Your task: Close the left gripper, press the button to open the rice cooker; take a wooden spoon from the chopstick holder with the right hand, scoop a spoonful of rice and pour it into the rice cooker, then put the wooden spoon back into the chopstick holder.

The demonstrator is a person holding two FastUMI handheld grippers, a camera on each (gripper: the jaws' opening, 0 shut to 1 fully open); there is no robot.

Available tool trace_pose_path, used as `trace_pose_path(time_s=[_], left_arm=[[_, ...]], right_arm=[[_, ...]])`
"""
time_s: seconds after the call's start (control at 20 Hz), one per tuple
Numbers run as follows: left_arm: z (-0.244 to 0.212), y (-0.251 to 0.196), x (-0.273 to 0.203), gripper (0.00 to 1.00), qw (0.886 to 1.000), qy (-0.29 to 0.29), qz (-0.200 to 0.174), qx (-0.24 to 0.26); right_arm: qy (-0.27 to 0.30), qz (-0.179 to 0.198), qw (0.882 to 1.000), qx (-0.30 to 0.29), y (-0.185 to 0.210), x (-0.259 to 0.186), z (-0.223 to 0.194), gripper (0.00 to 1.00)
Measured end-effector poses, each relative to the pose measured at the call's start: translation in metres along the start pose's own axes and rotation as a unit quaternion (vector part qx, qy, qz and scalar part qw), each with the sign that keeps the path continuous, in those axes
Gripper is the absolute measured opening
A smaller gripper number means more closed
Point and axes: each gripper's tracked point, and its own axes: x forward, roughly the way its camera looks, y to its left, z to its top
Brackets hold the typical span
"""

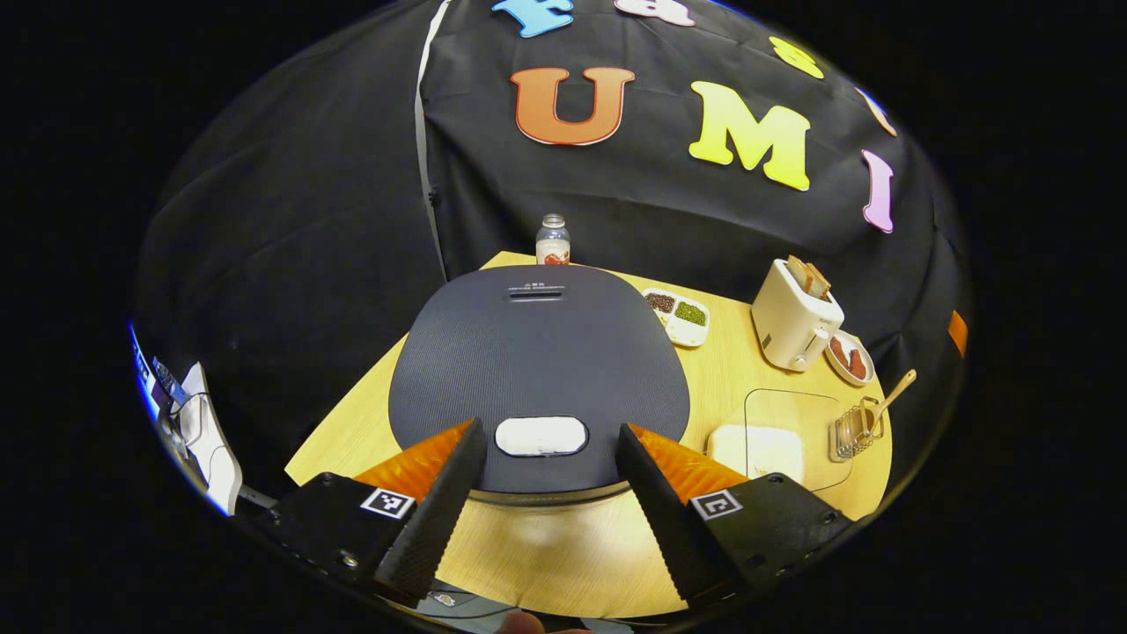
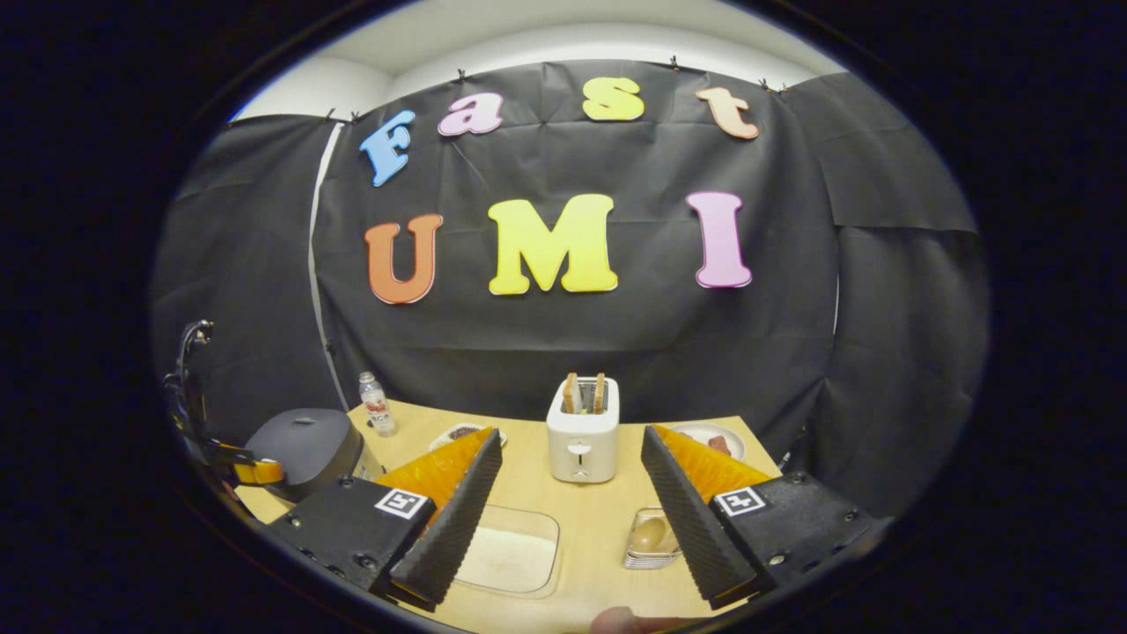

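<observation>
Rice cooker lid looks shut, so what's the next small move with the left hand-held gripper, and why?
Probably close the left hand-held gripper first. Its fingers stand wide open either side of the white button on the closed rice cooker, so they would straddle it instead of pressing it.

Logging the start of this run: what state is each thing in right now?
Rice cooker: lid shut, button not pressed.
Left tongs: open, straddling the button.
Right tongs: open, empty.
Wooden spoon: resting in the chopstick holder.
Rice container: holds rice.
Toaster: bread sticking up.
Bottle: upright, capped.
</observation>
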Motion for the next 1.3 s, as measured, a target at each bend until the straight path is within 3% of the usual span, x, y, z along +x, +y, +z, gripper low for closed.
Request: trace_pose_path(time_s=[0.4, 0.6, 0.75, 0.95, 1.3], left_arm=[[0.006, 0.001, -0.003, 0.99, 1.000, -0.006, 0.014, -0.024], [0.010, -0.002, -0.015, 0.97, 0.999, -0.024, -0.002, -0.034], [0.028, -0.010, -0.047, 0.95, 0.997, -0.075, -0.025, -0.012], [0.059, -0.031, -0.113, 0.95, 0.985, -0.156, -0.077, 0.007], [0.059, -0.055, -0.256, 0.95, 0.948, -0.282, -0.139, 0.052]], right_arm=[[0.004, 0.011, 1.000, 0.017, -0.013, 0.010, -0.007, 1.00], [-0.013, -0.002, 1.000, 0.013, -0.013, -0.020, 0.003, 1.00], [-0.037, -0.017, 0.999, 0.001, -0.011, -0.057, 0.021, 0.97], [-0.069, -0.025, 0.997, -0.008, 0.008, -0.118, 0.044, 0.97], [-0.114, -0.050, 0.992, -0.008, 0.034, -0.231, 0.063, 1.00]])
